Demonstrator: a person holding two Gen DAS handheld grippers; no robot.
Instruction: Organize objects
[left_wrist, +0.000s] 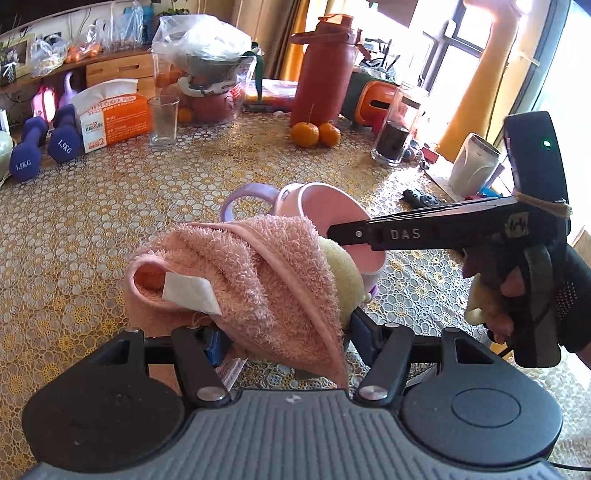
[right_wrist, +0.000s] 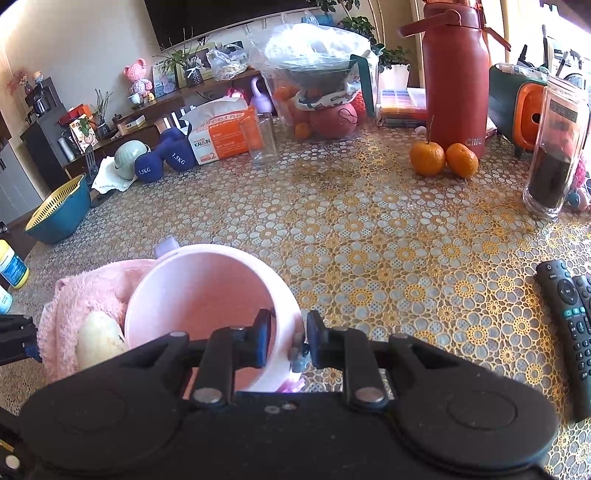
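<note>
My left gripper (left_wrist: 286, 338) is shut on a fluffy pink towel (left_wrist: 251, 266) wrapped around a pale yellow sponge (left_wrist: 345, 273), held just above the table beside a pink cup (left_wrist: 332, 210) with a purple handle (left_wrist: 243, 197). My right gripper (right_wrist: 288, 338) is shut on the pink cup's rim (right_wrist: 288, 302), one finger inside and one outside; the cup (right_wrist: 207, 299) is tilted with its mouth toward the camera. The towel (right_wrist: 88, 291) and sponge (right_wrist: 99, 339) sit against the cup's left side. The right gripper also shows in the left wrist view (left_wrist: 332, 232), reaching in from the right.
On the patterned tablecloth (right_wrist: 388, 240): two oranges (right_wrist: 443, 158), a red flask (right_wrist: 454, 74), a glass jar (right_wrist: 557, 147), remotes (right_wrist: 569, 317), an empty glass (right_wrist: 262, 136), tissue pack (right_wrist: 221, 136), blue dumbbells (right_wrist: 162, 158), a teal-yellow colander (right_wrist: 61, 210) and a fruit bowl under plastic (right_wrist: 321, 92).
</note>
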